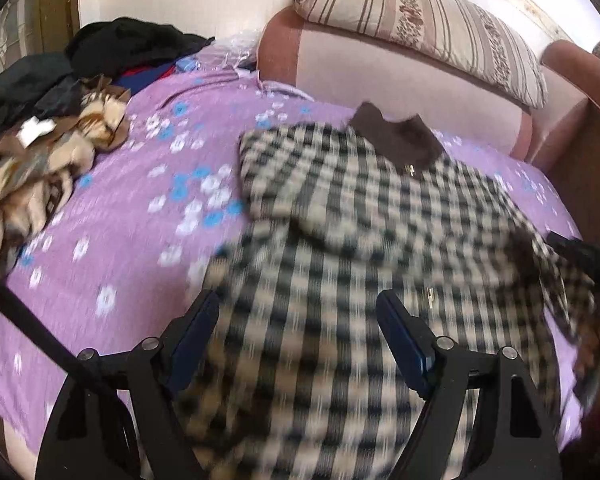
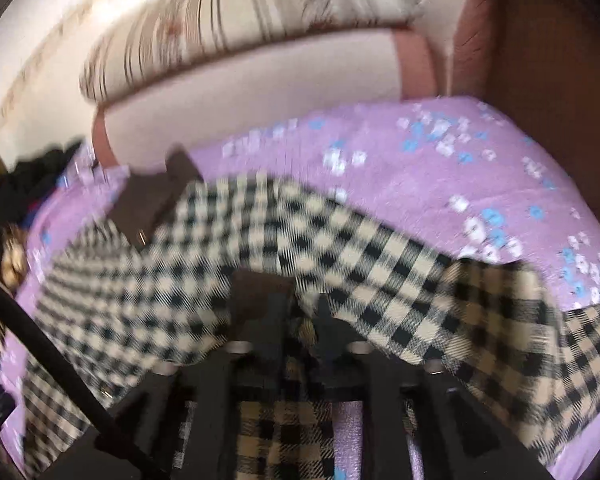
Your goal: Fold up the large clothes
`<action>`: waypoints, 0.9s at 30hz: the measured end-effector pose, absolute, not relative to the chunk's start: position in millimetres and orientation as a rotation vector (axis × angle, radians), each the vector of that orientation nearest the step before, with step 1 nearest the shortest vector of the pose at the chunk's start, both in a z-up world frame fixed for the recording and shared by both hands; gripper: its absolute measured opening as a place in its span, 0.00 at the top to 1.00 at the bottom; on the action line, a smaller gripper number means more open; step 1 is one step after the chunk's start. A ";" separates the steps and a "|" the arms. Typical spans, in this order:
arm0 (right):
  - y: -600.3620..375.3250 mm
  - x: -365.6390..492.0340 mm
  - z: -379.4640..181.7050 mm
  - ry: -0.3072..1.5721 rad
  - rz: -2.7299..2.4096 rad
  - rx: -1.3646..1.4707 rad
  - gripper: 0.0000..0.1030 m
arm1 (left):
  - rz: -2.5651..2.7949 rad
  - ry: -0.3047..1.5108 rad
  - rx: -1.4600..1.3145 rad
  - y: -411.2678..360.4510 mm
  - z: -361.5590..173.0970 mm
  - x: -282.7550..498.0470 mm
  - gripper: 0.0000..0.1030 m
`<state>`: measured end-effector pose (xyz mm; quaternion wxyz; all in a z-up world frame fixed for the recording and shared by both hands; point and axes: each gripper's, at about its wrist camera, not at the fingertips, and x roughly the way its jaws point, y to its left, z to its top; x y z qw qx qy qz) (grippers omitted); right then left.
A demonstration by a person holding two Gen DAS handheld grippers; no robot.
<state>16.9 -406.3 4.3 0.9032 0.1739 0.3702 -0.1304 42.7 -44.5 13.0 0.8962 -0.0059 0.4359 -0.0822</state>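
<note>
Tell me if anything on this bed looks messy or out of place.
Yes: a heap of unfolded clothes sits crumpled at the far left of the purple bedsheet. The checkered coat lies skewed, one sleeve folded across it. Both views are motion-blurred.

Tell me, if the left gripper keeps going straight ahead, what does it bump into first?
Most likely the checked shirt. The open left gripper points across it, toward the brown collar, with nothing in between. The frame is blurry, so depth is uncertain.
</note>
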 end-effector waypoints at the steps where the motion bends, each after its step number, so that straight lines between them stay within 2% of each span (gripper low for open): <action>1: -402.6 15.2 8.5 0.745 -0.258 0.366 0.65 | -0.162 0.904 -0.008 -47.1 11.4 55.0 0.23; 7: -366.5 51.7 -7.7 0.820 -0.041 0.378 0.65 | -0.085 1.017 -0.007 -58.6 -31.3 136.2 0.23; 11: -367.3 76.1 -45.0 0.919 -0.099 0.383 0.65 | -0.035 1.067 -0.017 -55.3 -57.7 155.2 0.21; 15: -375.3 73.5 -47.4 0.926 -0.132 0.391 0.67 | -0.030 1.059 0.018 -60.6 -53.2 154.0 0.20; 17: -376.2 59.4 -34.0 0.899 -0.131 0.390 0.66 | -0.044 1.059 0.012 -59.2 -45.0 145.8 0.20; 21: -388.3 3.8 -5.0 0.815 -0.146 0.408 0.51 | -0.099 1.005 -0.001 -53.1 -9.4 102.0 0.20; 23: -398.3 -26.4 2.2 0.783 -0.183 0.426 0.50 | -0.122 0.989 -0.006 -48.5 4.9 75.4 0.20; 27: -434.9 -110.7 7.3 0.705 -0.319 0.518 0.43 | -0.150 0.980 -0.036 -41.7 20.1 22.4 0.20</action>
